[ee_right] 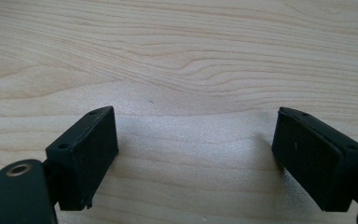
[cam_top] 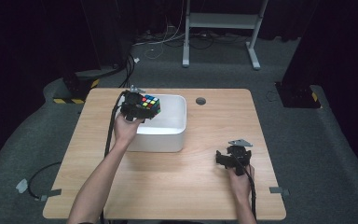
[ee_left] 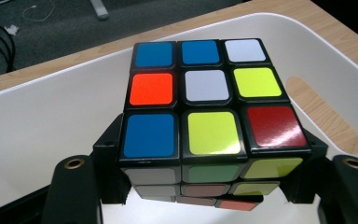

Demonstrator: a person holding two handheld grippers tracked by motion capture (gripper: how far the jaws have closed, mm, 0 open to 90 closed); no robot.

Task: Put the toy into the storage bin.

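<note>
A scrambled puzzle cube [cam_top: 150,106] with a black frame and coloured stickers hangs over the white bin [cam_top: 177,136], near its left rim. My left gripper [cam_top: 137,108] is shut on it, one jaw on each side. In the left gripper view the cube [ee_left: 205,107] shows blue, white, orange, yellow and red squares on top, with the bin's white inside [ee_left: 51,121] beneath it. My right gripper [cam_top: 227,158] rests low over the table at the right. Its jaws stand wide apart around bare wood, and the gripper [ee_right: 196,154] holds nothing.
The wooden table [cam_top: 177,186] has a round cable hole [cam_top: 200,101] at the back, right of the bin. The bin has an oval handle slot [ee_left: 324,114] in its wall. Cables trail from both grippers toward the front edge. Dark floor and a metal stand lie beyond.
</note>
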